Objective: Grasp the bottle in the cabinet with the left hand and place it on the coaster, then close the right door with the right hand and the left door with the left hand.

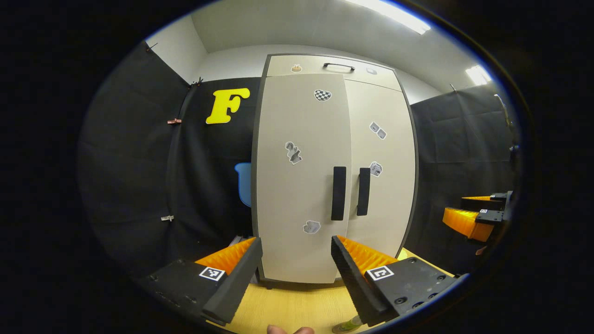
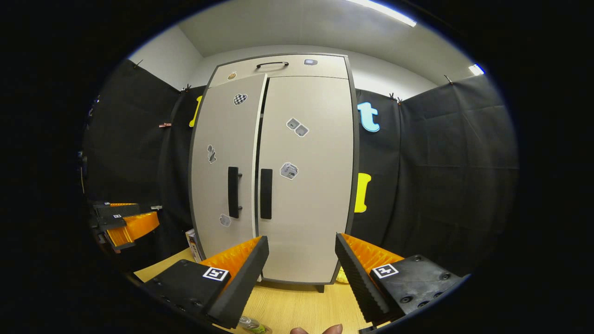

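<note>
The cabinet (image 1: pixel 334 176) stood on the wooden table (image 1: pixel 287 306); its right door (image 2: pixel 306 176) sat flush, its left door (image 2: pixel 225 171) looked slightly ajar. The left gripper (image 1: pixel 297 273) and right gripper (image 2: pixel 301 273) hung before it, jaws wide, holding nothing. The bottle (image 2: pixel 253 324) showed low in front of the cabinet; I could not make out a coaster under it.
</note>
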Demonstrator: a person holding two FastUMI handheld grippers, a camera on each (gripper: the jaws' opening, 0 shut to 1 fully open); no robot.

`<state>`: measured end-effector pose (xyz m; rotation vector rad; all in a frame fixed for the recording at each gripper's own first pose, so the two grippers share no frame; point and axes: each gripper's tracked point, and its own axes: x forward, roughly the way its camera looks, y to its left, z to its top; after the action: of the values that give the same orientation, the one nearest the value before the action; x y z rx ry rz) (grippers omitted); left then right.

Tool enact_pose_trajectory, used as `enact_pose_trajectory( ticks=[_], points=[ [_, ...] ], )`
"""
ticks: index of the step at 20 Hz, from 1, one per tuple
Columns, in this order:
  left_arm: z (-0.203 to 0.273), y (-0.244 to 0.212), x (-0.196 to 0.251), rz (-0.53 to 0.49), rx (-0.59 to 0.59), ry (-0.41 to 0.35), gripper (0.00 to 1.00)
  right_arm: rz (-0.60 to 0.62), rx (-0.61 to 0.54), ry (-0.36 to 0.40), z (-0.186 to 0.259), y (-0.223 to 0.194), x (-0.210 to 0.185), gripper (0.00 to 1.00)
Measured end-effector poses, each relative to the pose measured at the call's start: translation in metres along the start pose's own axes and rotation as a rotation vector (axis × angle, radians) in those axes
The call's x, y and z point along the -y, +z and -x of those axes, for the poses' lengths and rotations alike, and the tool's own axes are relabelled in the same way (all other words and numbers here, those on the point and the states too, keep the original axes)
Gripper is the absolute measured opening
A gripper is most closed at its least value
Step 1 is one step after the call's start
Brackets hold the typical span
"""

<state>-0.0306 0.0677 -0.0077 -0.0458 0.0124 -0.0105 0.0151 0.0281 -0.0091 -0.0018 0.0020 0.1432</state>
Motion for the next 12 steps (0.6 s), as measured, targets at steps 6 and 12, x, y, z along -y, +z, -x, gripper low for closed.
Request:
enact_pose_trajectory(
  ticks=[6,12],
  points=[
    [-0.0010,0.0032,-0.0012,-0.014,0.008,-0.003,0.95,-0.012,0.002,-0.003,-0.0004,0.0009,0.0015,0.96],
    [0.0007,0.0061,0.0040,-0.041,0.017,-0.012,0.95,-0.011,0.005,-0.004,-0.0009,0.0010,0.0038,0.96]
  ],
)
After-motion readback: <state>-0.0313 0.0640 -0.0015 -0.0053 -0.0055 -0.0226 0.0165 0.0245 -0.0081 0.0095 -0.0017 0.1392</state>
